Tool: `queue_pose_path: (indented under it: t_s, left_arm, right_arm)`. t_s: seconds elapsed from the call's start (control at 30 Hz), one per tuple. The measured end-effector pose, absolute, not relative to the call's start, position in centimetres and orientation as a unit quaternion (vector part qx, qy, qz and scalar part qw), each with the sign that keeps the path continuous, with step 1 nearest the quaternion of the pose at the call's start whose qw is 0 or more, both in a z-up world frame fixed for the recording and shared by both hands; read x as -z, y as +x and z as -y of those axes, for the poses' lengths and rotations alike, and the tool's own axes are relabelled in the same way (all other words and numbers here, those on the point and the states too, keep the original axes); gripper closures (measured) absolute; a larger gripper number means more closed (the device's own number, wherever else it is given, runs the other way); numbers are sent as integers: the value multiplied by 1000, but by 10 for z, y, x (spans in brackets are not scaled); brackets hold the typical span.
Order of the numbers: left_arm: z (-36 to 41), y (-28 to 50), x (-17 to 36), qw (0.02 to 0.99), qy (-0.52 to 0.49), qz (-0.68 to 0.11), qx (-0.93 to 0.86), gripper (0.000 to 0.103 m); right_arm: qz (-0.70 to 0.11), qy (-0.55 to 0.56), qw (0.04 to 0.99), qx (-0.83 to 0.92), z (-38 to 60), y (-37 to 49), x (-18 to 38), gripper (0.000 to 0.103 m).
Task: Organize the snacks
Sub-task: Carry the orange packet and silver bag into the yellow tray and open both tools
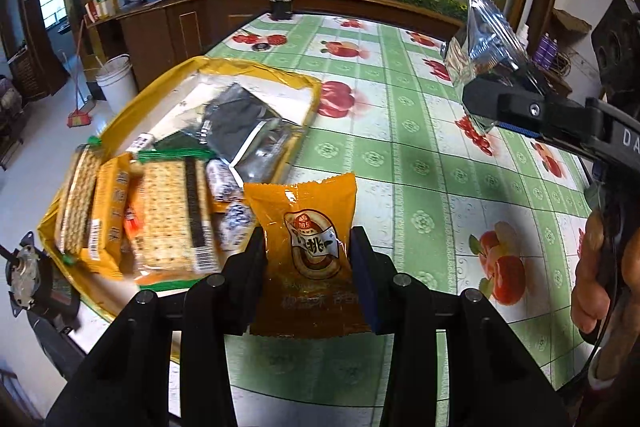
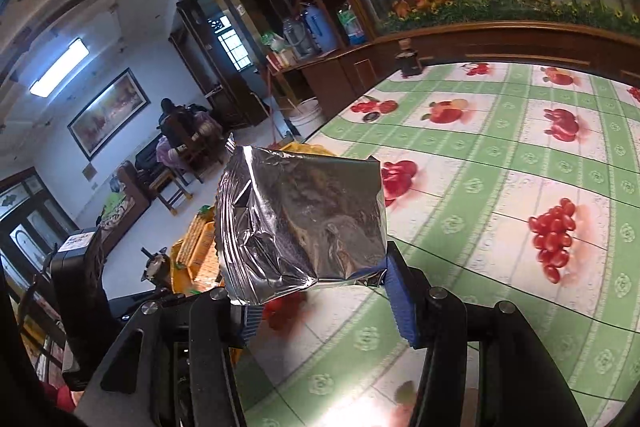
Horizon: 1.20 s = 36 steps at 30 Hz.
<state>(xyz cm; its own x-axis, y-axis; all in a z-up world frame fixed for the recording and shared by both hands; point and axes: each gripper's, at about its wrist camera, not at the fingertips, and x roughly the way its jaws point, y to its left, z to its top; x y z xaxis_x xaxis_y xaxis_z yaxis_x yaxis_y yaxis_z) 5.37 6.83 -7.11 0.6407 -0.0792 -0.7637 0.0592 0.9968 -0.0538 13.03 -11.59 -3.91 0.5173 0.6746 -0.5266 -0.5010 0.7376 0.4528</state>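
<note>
I'm carrying an orange packet (image 1: 306, 255) clenched in my left claw (image 1: 308, 259) and a foil pouch (image 2: 302, 223) in my right claw (image 2: 316, 291), next needing the tray (image 1: 56, 223) at ten o'clock.

The left hand-held gripper (image 1: 308, 251) points steeply downward, its two black fingers clamped on the sides of an orange snack packet (image 1: 306, 251). The right hand-held gripper (image 2: 316, 283) tilts down less steeply, pinching a silver foil packet (image 2: 304, 223) by its lower edge. A hand (image 1: 596, 267) grips the right handle.
</note>
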Motion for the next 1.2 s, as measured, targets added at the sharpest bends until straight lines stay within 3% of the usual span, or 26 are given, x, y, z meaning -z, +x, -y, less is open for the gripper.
queue_pose_path:
  t_s: [1.2]
  left_arm:
    - [-164, 85, 63, 913, -59, -400, -59, 64]
  right_arm:
    - [-391, 95, 828, -391, 14, 160, 57, 49]
